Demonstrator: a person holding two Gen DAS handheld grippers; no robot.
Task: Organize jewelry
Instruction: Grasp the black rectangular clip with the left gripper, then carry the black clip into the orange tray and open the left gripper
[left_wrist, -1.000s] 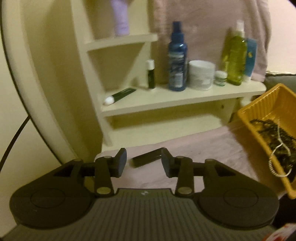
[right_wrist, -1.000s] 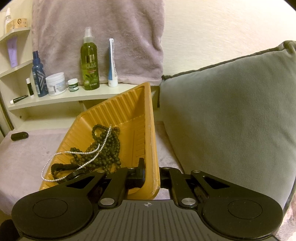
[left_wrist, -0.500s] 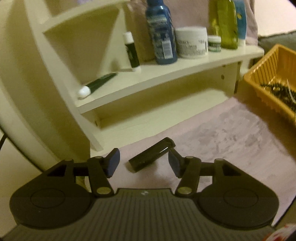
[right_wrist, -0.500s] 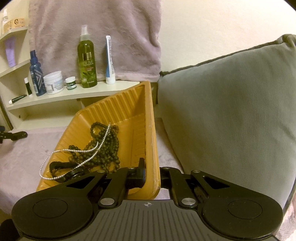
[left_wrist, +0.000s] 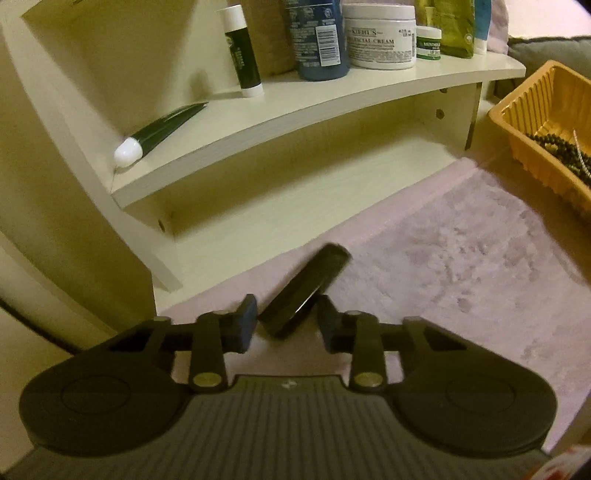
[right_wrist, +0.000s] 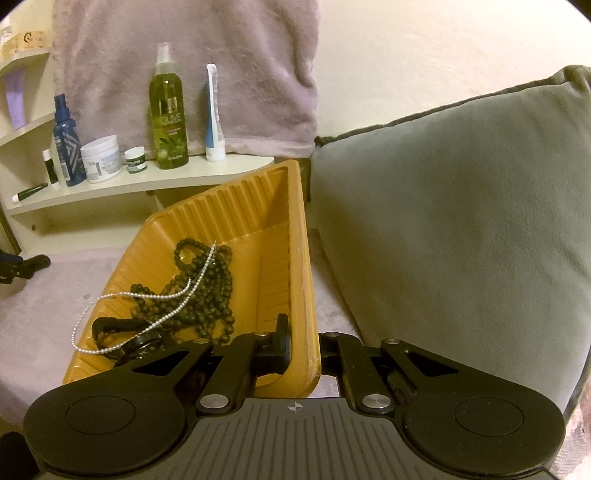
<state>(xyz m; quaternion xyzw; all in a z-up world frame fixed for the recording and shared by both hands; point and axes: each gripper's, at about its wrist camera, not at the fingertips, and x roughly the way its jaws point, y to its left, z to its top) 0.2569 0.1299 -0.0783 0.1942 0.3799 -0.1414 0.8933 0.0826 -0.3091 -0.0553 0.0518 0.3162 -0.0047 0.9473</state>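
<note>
Item 1: black case, qty 1, on pink fleece by shelf unit. Left tool straddles its near end, jaws closing, pads not clearly pressing yet; prob. pickup for tray.

Item 2: orange tray, qty 1. Right tool pinches its rim, likely to steady it.

Contents: dark bead strand, 1 tangle; silver chain, qty 1, partly over edge.

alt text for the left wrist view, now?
The left gripper is closing its jaws around a small black case lying on a pinkish plush cover. Behind stands a cream shelf of toiletries; an orange tray holding beads sits at right.
</note>
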